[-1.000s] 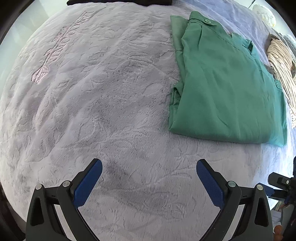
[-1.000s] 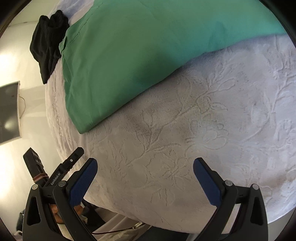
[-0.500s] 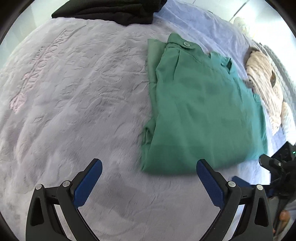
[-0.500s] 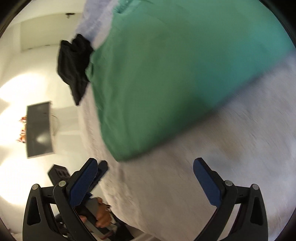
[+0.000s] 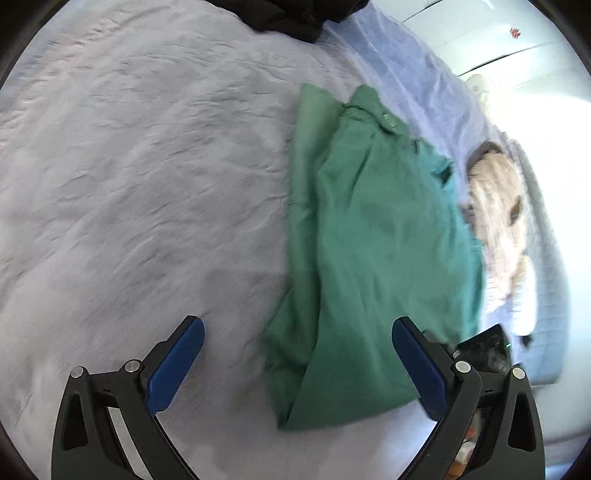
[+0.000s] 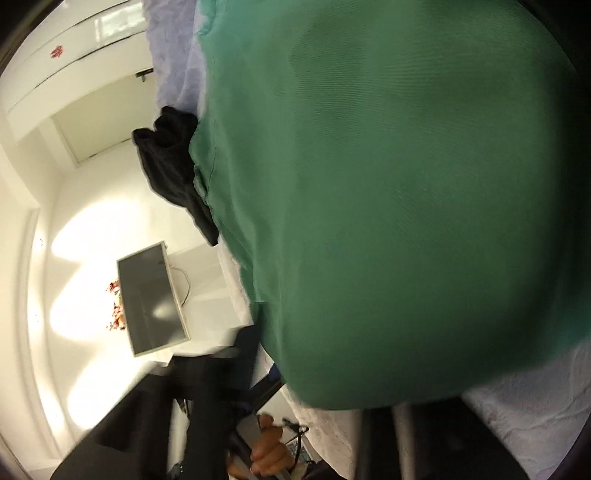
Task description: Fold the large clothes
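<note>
With the green shirt point(image 5: 373, 236) lying part-folded on the bed point(image 5: 140, 177), the right hand-held gripper had just been closing at its near edge, the left hand-held gripper point(image 5: 295, 365) gaped above it; both corners should lift evenly.

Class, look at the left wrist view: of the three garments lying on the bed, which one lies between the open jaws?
The green garment; the black one lies at the far edge, the cream one off to the right.

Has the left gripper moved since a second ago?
Yes. The left gripper has swung toward the green garment, whose near corner now lies between its open pads.
</note>
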Motion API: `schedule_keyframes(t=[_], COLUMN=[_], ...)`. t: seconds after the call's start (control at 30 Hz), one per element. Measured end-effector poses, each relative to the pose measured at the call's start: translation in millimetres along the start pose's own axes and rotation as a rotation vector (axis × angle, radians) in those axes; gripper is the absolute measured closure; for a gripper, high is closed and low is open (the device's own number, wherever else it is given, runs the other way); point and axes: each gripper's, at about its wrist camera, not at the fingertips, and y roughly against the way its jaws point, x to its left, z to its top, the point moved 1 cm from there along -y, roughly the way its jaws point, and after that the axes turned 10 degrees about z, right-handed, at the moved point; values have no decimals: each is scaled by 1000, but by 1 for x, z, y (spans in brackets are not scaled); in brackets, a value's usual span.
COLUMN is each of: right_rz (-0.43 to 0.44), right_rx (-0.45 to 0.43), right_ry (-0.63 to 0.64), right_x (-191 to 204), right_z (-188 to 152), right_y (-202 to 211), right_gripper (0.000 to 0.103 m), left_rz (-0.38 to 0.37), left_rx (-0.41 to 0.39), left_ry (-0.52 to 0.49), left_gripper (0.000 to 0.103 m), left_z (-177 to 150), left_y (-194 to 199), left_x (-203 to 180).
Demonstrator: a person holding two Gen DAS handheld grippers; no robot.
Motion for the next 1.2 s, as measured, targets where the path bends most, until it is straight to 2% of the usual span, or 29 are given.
schedule_keyframes(t=[0.07,0.13,0.27,0.37,0.5,0.63,0.67,0.7,0.73,0.77,0.8,0.83,0.87,0.9,0.93,0.97,1.07,1.2], right_rz=[24,38,9,-11,-53,-164,-192,-218,-242,-271,-295,-327,-363,-397,-429,-466,-529,-626], right_rx=[16,33,82,117,171,250,271,287,303,316,313,295,264,235,200,167,138,216], right_ry=[41,87,196,232,193,153,155,166,181,210,243,289,345,394,439,474,497,456], right_x=[13,28,50,57,44,32,32,34,37,43,50,60,70,79,86,92,89,47], right_z=[0,0,-4,-6,-7,-9,-10,-10,-8,-6,-2,3,11,16,24,33,59,77], right_y=[3,7,12,12,11,19,25,31,37,45,52,59,67,73,80,83,81,55], right_gripper=[95,95,95,95,94,91,90,90,82,62,51,45,47,53,81,101,100,101], left_rz=[-61,-176,-271,-229,-126,-56,-40,-11,26,48,54,32,14,6,18,23,-1,-31], left_rx=[21,56,105,132,129,104,101,93,80,70,62,58,55,49,28,11,-42,-113], left_ry=[10,6,-13,-32,-63,-92,-96,-107,-124,-135,-141,-135,-127,-124,-138,-155,-186,-234], left_gripper=[1,1,1,1,1,2,8,19,27,46,64,72,82,83,84,86,86,86], left_z=[10,24,37,40,38,32,32,31,31,31,30,30,31,30,29,27,23,23], left_y=[-7,-17,-37,-54,-70,-73,-74,-76,-76,-74,-73,-70,-67,-64,-58,-53,-33,-6], left_x=[-7,-20,-42,-56,-71,-78,-80,-83,-85,-87,-86,-85,-86,-87,-94,-98,-123,-174])
